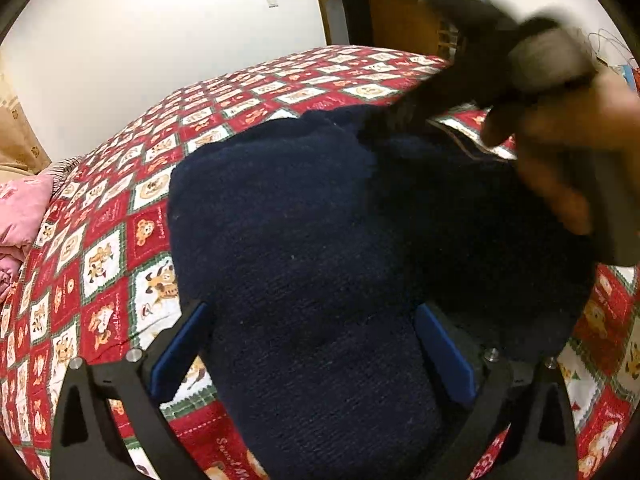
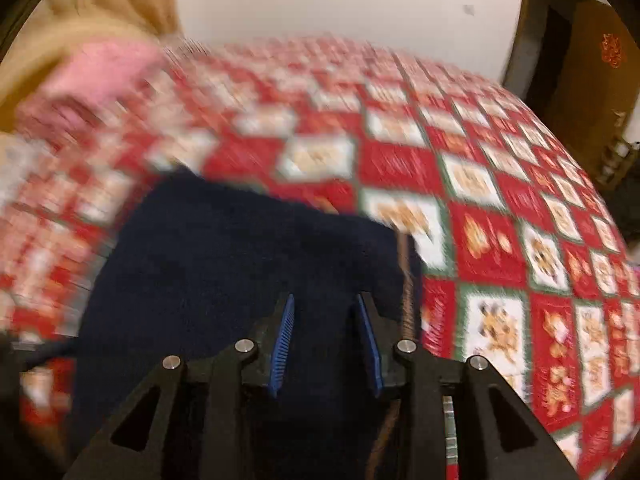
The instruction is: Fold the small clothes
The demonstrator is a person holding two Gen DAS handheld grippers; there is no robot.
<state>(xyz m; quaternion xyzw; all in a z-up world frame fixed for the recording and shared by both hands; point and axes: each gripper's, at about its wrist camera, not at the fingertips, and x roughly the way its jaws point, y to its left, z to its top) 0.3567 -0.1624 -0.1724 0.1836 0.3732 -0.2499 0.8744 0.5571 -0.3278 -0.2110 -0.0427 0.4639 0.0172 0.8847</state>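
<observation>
A dark navy knitted garment lies on a bed with a red, white and green patchwork cover. My left gripper is open, its blue pads wide apart over the garment's near part. In the left wrist view the right gripper, held by a hand, reaches onto the garment's far right edge and is blurred. In the right wrist view the right gripper hangs over the navy garment. Its blue pads stand a small gap apart with dark cloth showing between them. That view is motion-blurred.
A pink pillow and a tan curtain are at the bed's left. A white wall stands behind the bed. A doorway with wooden furniture is at the far right. The cover spreads to the right of the garment.
</observation>
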